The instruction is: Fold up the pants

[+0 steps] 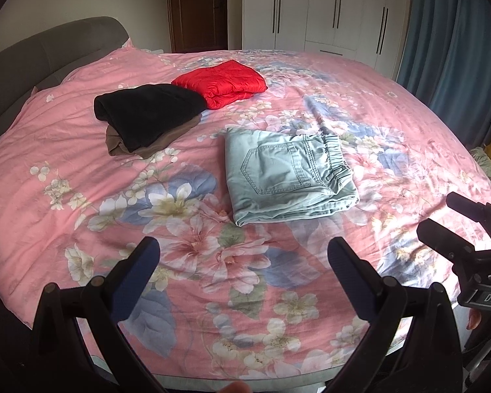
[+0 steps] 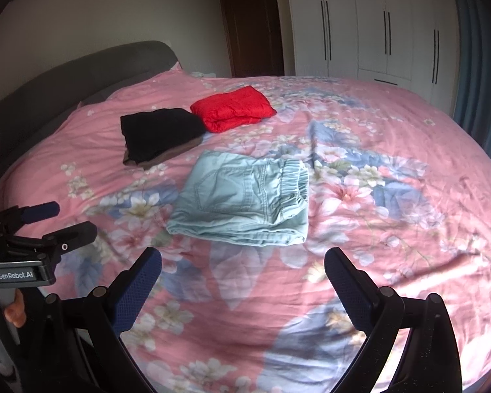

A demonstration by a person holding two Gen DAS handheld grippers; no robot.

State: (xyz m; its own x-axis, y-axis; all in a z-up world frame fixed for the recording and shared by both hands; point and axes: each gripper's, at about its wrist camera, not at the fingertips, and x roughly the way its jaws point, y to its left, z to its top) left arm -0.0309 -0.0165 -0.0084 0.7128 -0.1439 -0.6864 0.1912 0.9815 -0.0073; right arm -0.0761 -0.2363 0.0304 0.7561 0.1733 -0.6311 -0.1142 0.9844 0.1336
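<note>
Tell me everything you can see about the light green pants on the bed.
The pants are pale mint green, in what looks like a denim-like cotton. They are folded into a flat, roughly rectangular stack of several layers. A stitched back pocket faces up, and the gathered elastic waistband lies along the right edge. The layered fold edges show at the near side. They lie on the pink floral bedcover, apart from the other folded clothes. Neither gripper touches them.
</note>
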